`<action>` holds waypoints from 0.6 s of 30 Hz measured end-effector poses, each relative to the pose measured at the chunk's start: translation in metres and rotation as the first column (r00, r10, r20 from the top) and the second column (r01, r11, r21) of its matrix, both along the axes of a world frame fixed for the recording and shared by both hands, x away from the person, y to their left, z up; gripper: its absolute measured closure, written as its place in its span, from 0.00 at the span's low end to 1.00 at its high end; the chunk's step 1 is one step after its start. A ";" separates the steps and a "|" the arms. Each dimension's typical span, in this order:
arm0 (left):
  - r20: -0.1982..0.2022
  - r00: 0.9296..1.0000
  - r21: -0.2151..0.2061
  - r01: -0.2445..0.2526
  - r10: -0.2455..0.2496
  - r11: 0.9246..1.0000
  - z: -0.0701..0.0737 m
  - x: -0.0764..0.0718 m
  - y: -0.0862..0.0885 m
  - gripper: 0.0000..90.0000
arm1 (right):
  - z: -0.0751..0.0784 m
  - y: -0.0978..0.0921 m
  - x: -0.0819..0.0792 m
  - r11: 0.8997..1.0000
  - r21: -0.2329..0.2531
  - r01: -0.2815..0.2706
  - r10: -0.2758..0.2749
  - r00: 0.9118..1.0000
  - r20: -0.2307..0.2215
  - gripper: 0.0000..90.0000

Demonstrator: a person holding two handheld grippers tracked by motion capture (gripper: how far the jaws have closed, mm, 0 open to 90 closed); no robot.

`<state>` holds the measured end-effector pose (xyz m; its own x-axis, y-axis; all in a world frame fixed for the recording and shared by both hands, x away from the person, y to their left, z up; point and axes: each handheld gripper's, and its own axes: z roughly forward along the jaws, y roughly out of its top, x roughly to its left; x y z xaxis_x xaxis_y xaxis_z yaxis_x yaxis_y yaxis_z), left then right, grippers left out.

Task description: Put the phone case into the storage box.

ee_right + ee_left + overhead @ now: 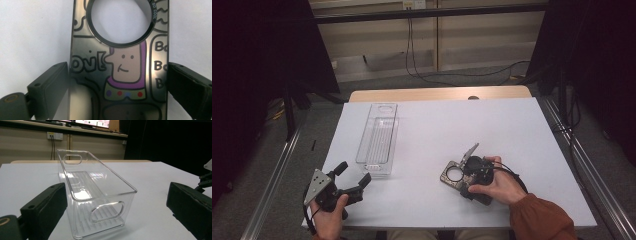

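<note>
A dark metal plate with a round hole and a cartoon print lies flat on the white table, front right of centre. My right gripper points left at it. In the right gripper view each jaw of the right gripper presses a long edge of the plate, so it is shut on it. A clear plastic bin with handle cut-outs stands empty to the left. My left gripper is open just in front of the bin's near end. The left gripper faces the bin with its jaws wide apart.
The table's far edge shows a bare wooden strip. Cables run over the floor behind it. Metal rails flank both sides of the table. White surface lies free between the bin and the plate.
</note>
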<state>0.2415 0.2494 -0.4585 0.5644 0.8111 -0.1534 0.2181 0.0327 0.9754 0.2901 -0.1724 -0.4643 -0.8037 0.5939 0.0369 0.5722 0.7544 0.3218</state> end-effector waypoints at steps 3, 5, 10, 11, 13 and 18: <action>-0.001 1.000 -0.001 -0.004 0.004 1.000 0.000 0.000 0.000 0.04 | 0.002 -0.001 0.001 1.000 0.000 0.003 -0.003 1.000 -0.004 0.13; 0.000 1.000 -0.006 -0.001 0.001 1.000 0.000 0.000 0.000 0.04 | 0.002 -0.001 0.001 1.000 -0.001 0.003 -0.003 1.000 -0.002 0.13; 0.001 1.000 -0.006 -0.004 0.004 1.000 0.000 0.000 0.001 0.04 | 0.002 0.000 0.000 1.000 -0.003 0.003 -0.003 1.000 0.006 0.14; 0.002 1.000 -0.005 -0.002 0.002 1.000 0.000 0.000 0.001 0.04 | 0.003 0.000 0.000 1.000 -0.004 0.008 -0.008 1.000 0.003 0.14; 0.001 1.000 -0.005 -0.002 0.002 1.000 0.000 0.000 0.001 0.04 | 0.003 0.000 0.000 1.000 -0.003 0.008 -0.008 1.000 0.006 0.14; 0.000 1.000 -0.006 -0.009 0.009 1.000 0.000 0.000 0.001 0.04 | 0.003 -0.001 -0.001 1.000 0.009 0.020 -0.020 1.000 0.008 0.14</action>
